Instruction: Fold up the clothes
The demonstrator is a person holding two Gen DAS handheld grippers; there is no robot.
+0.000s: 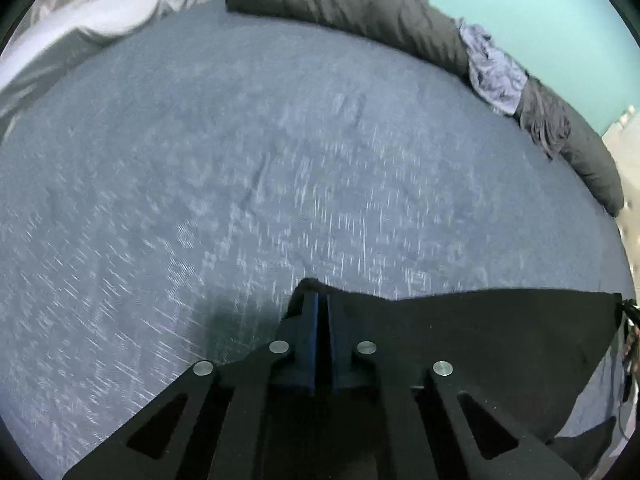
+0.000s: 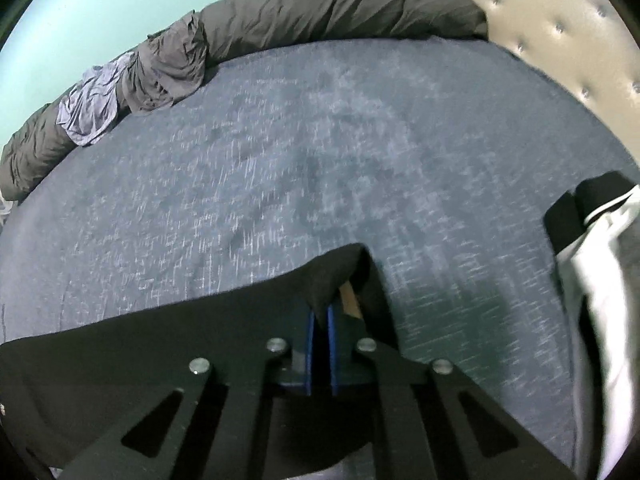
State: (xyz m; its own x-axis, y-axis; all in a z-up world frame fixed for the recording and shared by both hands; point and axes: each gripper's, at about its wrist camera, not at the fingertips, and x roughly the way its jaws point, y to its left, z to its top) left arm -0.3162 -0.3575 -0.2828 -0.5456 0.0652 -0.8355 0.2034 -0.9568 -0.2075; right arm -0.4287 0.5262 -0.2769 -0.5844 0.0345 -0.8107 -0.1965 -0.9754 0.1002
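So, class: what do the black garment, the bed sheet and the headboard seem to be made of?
Black garment: soft matte fabric, probably cotton knit; it drapes limply. Bed sheet: woven-looking blue-grey cloth with pale flecks. Headboard: cream button-tufted padding, perhaps faux leather; slight sheen.

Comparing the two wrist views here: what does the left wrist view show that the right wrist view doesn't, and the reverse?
Only the left wrist view: a pale grey sheet bunched at the bed's far left.

Only the right wrist view: a tufted cream headboard and a pile of black and white clothes at the right edge.

Both: the blue bedspread, the rolled dark grey duvet with a lavender garment on it, and the black garment pinched by the left claw and the right claw.
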